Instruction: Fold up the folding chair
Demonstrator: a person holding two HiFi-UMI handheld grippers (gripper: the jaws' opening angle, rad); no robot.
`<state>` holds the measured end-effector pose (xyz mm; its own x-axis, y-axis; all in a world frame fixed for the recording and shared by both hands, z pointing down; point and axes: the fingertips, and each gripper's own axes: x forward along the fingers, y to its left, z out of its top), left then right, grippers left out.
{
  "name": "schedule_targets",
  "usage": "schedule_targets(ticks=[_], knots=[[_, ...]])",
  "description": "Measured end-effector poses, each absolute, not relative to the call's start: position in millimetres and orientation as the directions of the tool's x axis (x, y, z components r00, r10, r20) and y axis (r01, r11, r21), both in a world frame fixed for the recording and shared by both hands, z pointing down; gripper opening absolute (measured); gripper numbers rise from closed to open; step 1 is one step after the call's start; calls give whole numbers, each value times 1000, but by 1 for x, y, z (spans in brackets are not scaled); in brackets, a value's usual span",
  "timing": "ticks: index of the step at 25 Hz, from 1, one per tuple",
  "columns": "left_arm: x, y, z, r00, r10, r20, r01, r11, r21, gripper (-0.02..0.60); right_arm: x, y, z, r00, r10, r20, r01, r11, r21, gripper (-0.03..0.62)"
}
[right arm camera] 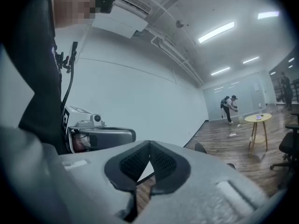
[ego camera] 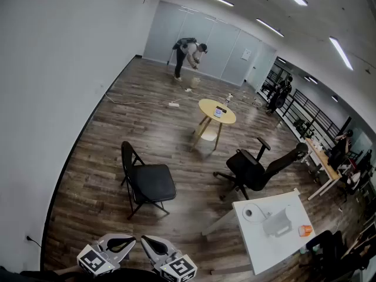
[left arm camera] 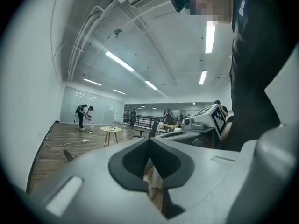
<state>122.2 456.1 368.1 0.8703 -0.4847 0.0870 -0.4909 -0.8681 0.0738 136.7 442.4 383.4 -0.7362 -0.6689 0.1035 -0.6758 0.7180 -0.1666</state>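
A black folding chair (ego camera: 147, 181) stands unfolded on the wooden floor, a few steps ahead of me, its seat towards the right. Both grippers are held close to my body at the bottom of the head view, well short of the chair. My left gripper (ego camera: 128, 241) is shut with nothing between its jaws. My right gripper (ego camera: 148, 243) is shut and empty too. In the left gripper view the left gripper (left arm camera: 150, 143) has its dark pads together. The right gripper (right arm camera: 149, 148) shows the same in its own view, with the chair's back (right arm camera: 202, 148) just past it.
A black office chair (ego camera: 258, 169) stands right of the folding chair. A round yellow table (ego camera: 216, 111) is farther back. A white table (ego camera: 276, 234) with a tissue roll sits at the lower right. Several people stand at the far wall and right side. A cable and power strip (ego camera: 173, 104) lie on the floor.
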Motion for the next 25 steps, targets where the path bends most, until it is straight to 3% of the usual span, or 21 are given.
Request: schedule_targets(ticks=[25], knots=[[163, 456, 386, 855, -509, 100, -518, -848, 109, 2, 181, 445, 384, -766, -640, 54, -635, 743, -213, 2]])
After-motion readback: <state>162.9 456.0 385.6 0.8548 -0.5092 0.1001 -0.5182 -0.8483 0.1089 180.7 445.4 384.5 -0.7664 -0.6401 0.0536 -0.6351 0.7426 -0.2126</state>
